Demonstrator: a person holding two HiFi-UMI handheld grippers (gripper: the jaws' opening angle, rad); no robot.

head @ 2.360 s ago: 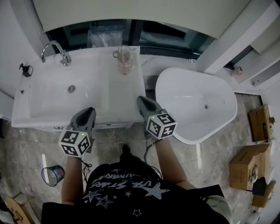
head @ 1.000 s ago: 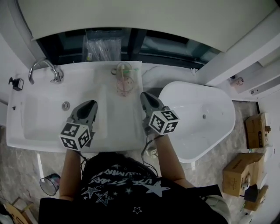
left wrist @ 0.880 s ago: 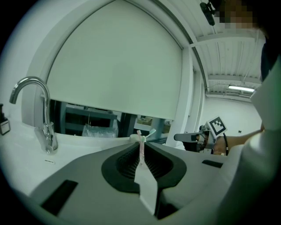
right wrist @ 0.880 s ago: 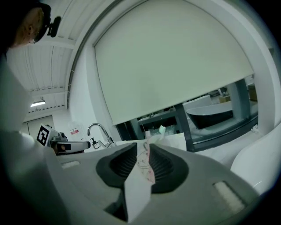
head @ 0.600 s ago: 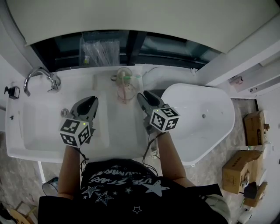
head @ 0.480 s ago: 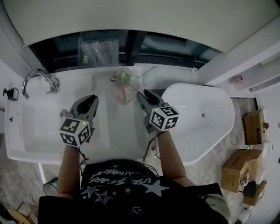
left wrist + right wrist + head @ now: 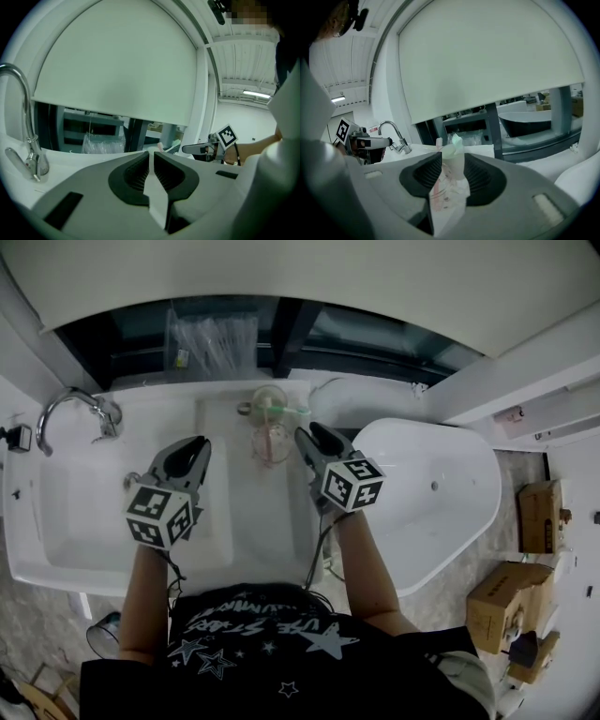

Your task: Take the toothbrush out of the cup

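Location type: bathroom mock-up set inside a larger hall, in the style of a showroom

Bathroom indicators:
- 1 white washbasin (image 7: 56,521) with a chrome tap (image 7: 70,409)
- 1 white freestanding bathtub (image 7: 441,493) just beside the basin unit
- a cup (image 7: 270,427) holding a toothbrush (image 7: 286,410) on the counter
- marble-look floor (image 7: 42,629)

Non-domestic indicators:
- cardboard boxes (image 7: 497,601) on the floor to the right of the bathtub
- a dark bathtub (image 7: 529,121) beyond the glass under the roller blind (image 7: 487,65)
- a strip light (image 7: 255,94) on a ribbed hall ceiling
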